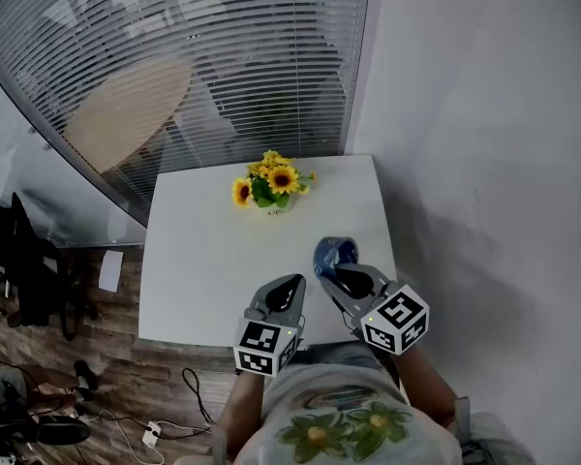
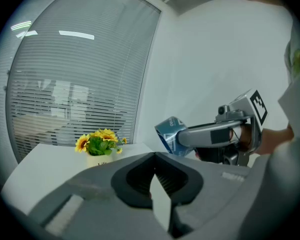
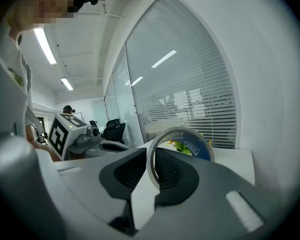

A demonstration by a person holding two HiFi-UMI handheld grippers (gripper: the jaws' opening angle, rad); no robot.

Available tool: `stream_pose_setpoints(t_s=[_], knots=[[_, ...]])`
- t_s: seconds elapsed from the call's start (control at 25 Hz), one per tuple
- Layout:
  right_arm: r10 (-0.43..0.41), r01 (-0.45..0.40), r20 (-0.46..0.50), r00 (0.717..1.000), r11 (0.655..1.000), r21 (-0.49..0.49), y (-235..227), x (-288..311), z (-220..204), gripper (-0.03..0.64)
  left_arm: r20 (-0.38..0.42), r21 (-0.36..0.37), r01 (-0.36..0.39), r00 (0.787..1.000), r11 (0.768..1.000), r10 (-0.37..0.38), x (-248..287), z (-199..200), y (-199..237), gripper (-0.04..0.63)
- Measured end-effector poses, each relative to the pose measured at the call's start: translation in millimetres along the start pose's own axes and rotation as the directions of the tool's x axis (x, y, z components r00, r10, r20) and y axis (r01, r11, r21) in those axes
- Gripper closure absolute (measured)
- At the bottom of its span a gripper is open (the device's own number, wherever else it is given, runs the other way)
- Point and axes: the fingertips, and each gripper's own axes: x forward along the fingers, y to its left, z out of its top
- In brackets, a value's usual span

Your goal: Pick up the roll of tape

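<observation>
- Tape roll [image 1: 333, 252], a thin blue-sided ring, sits pinched edge-on in the right tool [image 1: 339, 269], lower centre-right.
- Left tool [image 1: 291, 283]: jaws together, empty.
- Smooth white surface [image 1: 194, 260] spreads leftward; sunflowers [image 1: 271, 182] stand at its far edge.

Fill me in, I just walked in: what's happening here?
A person holds a gripper in each hand over a white table. The right gripper is shut on the tape, which stands on edge between its jaws. The left gripper is shut and empty beside it. Sunflowers sit at the table's far edge.
</observation>
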Motion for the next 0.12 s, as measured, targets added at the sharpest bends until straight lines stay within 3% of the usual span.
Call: stream_pose_setpoints(t_s=[0.12], knots=[[0.0,0.0,-0.003,1.0,1.0,-0.001,2.7,2.0,-0.1,0.563,-0.004,0.0,0.002,1.0,1.0,-0.002,-2.0,-1.0,1.3,0.591]])
